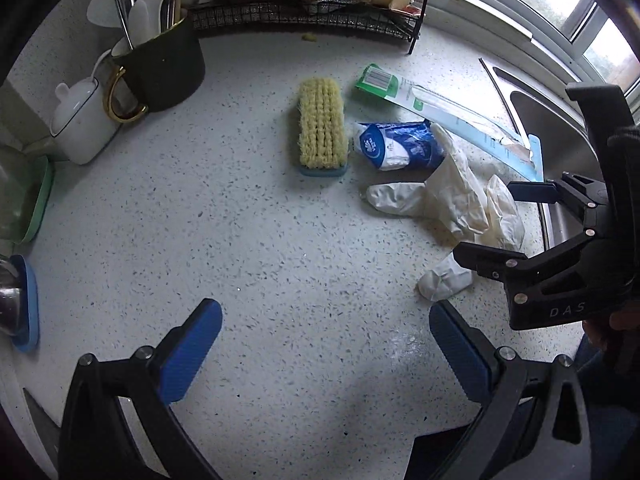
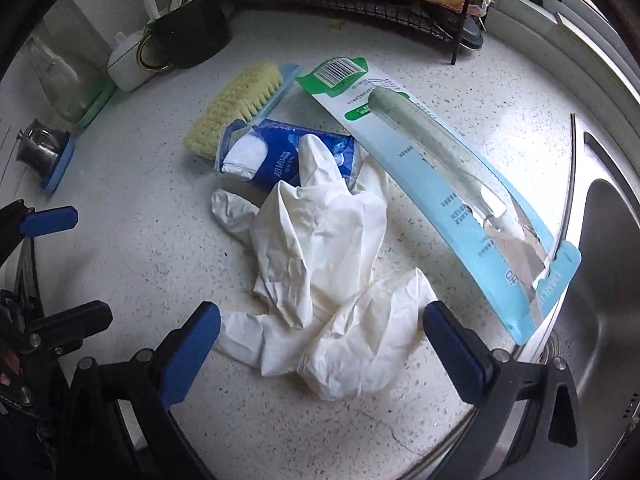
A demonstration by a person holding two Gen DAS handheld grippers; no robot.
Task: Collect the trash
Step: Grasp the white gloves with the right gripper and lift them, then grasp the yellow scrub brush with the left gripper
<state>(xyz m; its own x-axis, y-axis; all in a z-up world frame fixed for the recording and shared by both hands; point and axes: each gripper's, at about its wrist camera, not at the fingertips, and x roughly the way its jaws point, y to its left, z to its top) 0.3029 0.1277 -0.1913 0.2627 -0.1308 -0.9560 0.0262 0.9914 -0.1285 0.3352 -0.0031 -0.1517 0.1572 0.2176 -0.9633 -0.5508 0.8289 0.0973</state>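
Nothing is judged collected yet: on the speckled countertop (image 2: 120, 248), the long empty blister package (image 2: 436, 184) lies beside the steel sink (image 2: 608, 280), the crumpled white disposable gloves (image 2: 320, 256) lie between it and the blue tissue pack (image 2: 276, 156), and the scrub brush (image 2: 236, 104) is probably not trash. The right gripper (image 2: 320, 344) is held low over the gloves, fingers spread and empty; the left gripper (image 1: 324, 352) is poised over bare counter, likewise released.
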